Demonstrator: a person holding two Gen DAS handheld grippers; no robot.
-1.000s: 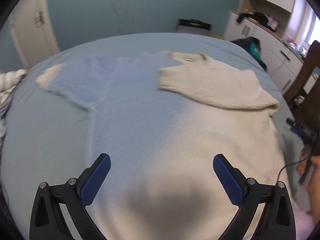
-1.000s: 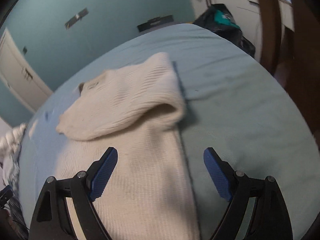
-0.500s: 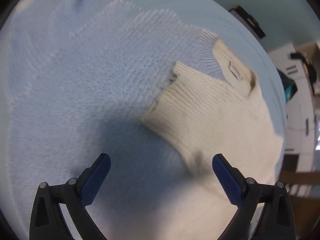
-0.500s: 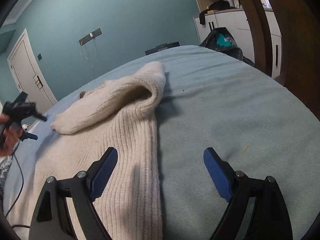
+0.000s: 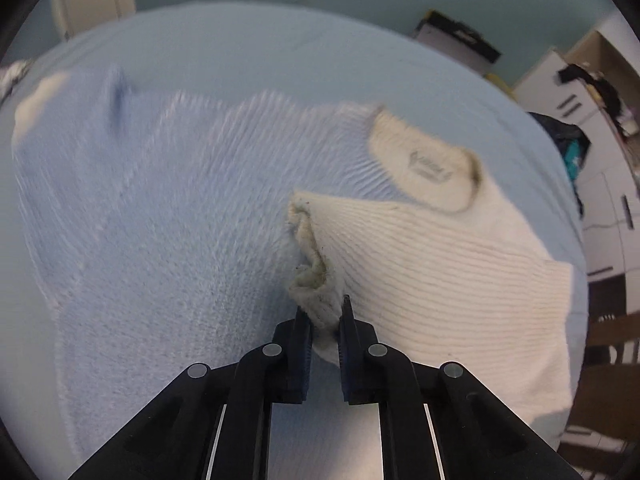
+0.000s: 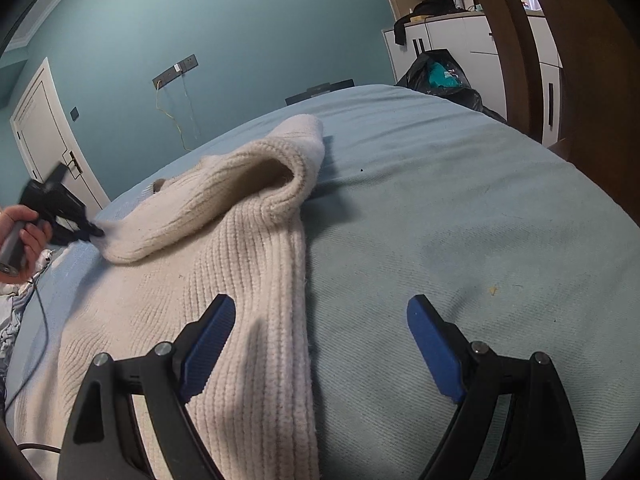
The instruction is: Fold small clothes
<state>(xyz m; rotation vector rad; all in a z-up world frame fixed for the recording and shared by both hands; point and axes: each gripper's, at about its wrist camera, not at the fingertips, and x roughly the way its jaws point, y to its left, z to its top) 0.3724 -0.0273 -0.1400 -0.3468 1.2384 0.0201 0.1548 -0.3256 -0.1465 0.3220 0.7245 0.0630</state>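
A cream ribbed knit sweater [image 5: 440, 264] lies flat on the bed, its right sleeve folded across the chest. My left gripper [image 5: 323, 312] is shut on the cuff [image 5: 310, 280] of that folded sleeve. In the right wrist view the sweater [image 6: 240, 280] spreads left of centre, with the folded sleeve [image 6: 224, 192] arching over it. My right gripper [image 6: 320, 320] is open and empty, low over the sweater's right side edge. The left gripper [image 6: 60, 208] shows there at the far left, pinching the sleeve end.
The bed has a light blue sheet [image 6: 460, 220]. A black bag [image 6: 440, 76] and white cabinets [image 6: 460, 40] stand beyond the bed's far right. A brown wooden post [image 6: 580, 80] rises at the right. A white door [image 6: 44, 136] is at the left.
My left gripper moved in to the folded sleeve's cuff and shut on it. My right gripper stayed open and dropped low over the sweater's right edge.
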